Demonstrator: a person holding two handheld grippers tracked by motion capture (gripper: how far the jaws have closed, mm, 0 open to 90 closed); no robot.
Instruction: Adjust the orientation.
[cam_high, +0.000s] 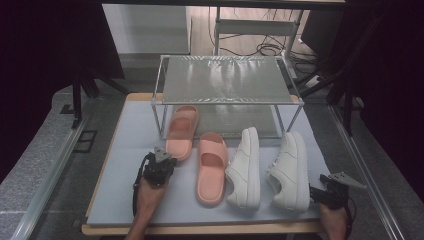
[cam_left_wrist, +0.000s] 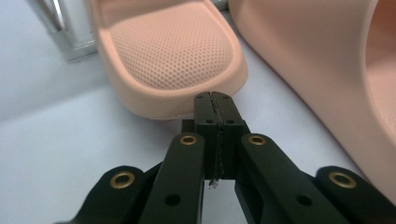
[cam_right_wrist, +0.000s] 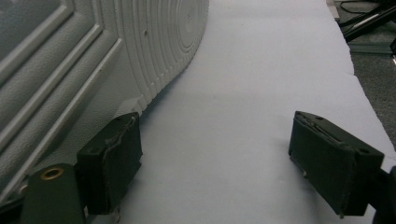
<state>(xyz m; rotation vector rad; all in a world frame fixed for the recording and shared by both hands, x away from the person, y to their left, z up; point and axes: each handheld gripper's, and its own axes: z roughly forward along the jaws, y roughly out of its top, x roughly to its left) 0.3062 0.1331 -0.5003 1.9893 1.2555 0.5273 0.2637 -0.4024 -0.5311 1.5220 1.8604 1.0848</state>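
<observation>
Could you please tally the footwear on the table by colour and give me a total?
Pink rubber slide sandals: 2, one with its toe under the metal wire rack, the other beside it.
White leather sneakers: 2, one next to the sandals, the other farther right.
Total: 4 shoes.

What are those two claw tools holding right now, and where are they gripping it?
Nothing is held. The left gripper is shut with nothing between its jaws, its tips at the heel of the left pink slipper. The right gripper is open beside the right white sneaker.
</observation>
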